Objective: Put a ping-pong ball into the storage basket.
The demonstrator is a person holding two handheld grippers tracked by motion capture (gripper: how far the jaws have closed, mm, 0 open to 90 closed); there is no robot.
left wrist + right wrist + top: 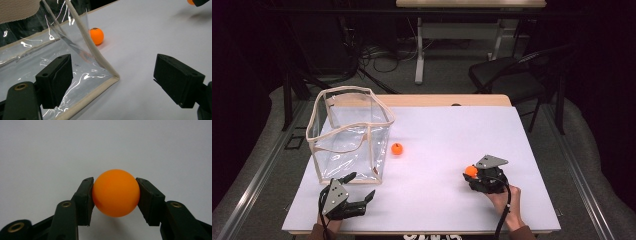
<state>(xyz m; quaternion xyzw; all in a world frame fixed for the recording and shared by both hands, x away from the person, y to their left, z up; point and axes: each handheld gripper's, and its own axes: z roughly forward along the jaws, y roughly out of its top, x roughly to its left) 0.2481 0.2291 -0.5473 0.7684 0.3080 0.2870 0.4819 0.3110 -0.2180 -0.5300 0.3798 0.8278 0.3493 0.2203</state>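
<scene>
**Carrying the gripped ball to the clear bag**

The right gripper (471,175) has its jaws clamped on an orange ball (116,192), one pad on each side at about the ball's widest line, as the right gripper view shows. In the high view this ball (471,171) sits at the gripper's tip, at the right of the white tabletop (452,135), well apart from the clear bag (349,132) that stands open at the left. The likely step is to take the ball across and let it go inside the bag.

To do it well, keep the squeeze even: a smooth round ball can pop out if the pads slide off its middle. Lift before crossing, high enough to pass over the bag's cream rim (382,107), and open the jaws only once the ball is above the opening, low enough that it does not bounce out.

The left gripper (360,186) lies near the bag's front corner with its jaws wide apart, holding nothing; in the left gripper view the bag's bottom corner (115,78) lies between them. It could steady the soft wall if the bag tips.

A second orange ball (397,148) rests on the tabletop just beside the bag's right wall, under the straight path; passing above it avoids a knock. A chair (507,75) and cables lie beyond the tabletop, out of the way
</scene>
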